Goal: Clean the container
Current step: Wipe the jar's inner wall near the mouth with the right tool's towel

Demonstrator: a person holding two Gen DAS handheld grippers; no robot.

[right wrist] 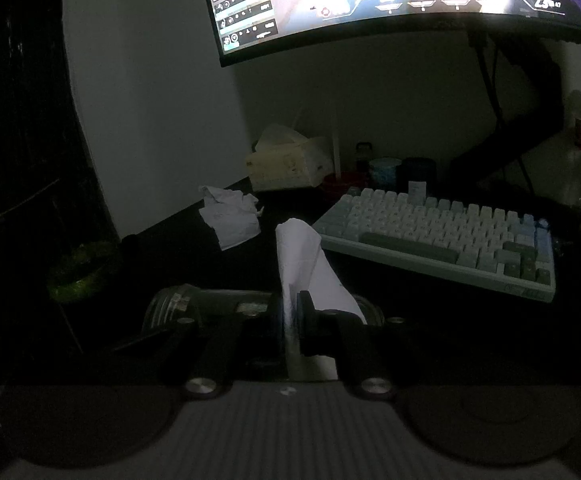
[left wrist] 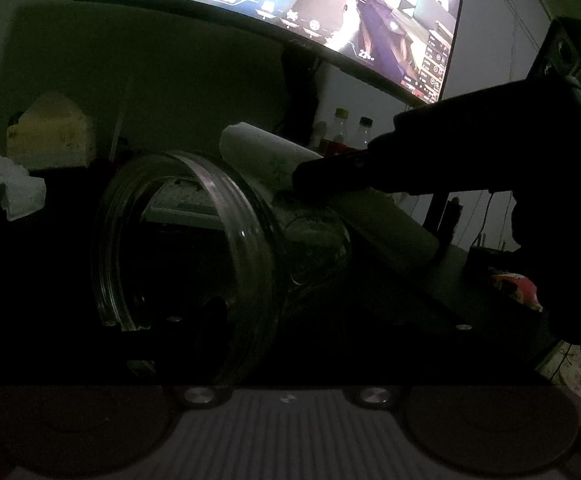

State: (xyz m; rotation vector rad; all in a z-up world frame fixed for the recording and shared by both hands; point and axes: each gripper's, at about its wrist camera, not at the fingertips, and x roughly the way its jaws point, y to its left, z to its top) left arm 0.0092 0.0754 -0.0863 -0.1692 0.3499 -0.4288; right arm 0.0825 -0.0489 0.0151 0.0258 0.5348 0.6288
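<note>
My left tongs (left wrist: pixel 194 280) clamped the jar (left wrist: pixel 186 264); right tongs (right wrist: pixel 290 312) pinched shut on tissue (right wrist: pixel 302 264). I feared glass slipping and tissue tearing under pressure.

The right gripper (right wrist: pixel 290 312) has its jaws pinched nearly together on a tissue (right wrist: pixel 306 264), the dark fingers (right wrist: pixel 314 320) pressing its lower end from both sides while the rest stands up above them. From the left wrist view the same gripper reaches in from the right, level and pointing left, its tips (left wrist: pixel 310 176) lying against the tissue roll over a jar (left wrist: pixel 194 264). The left gripper (left wrist: pixel 194 320) sits low around that jar, which lies on its side between the fingers, though in the dark I cannot tell how tightly they close.
</note>
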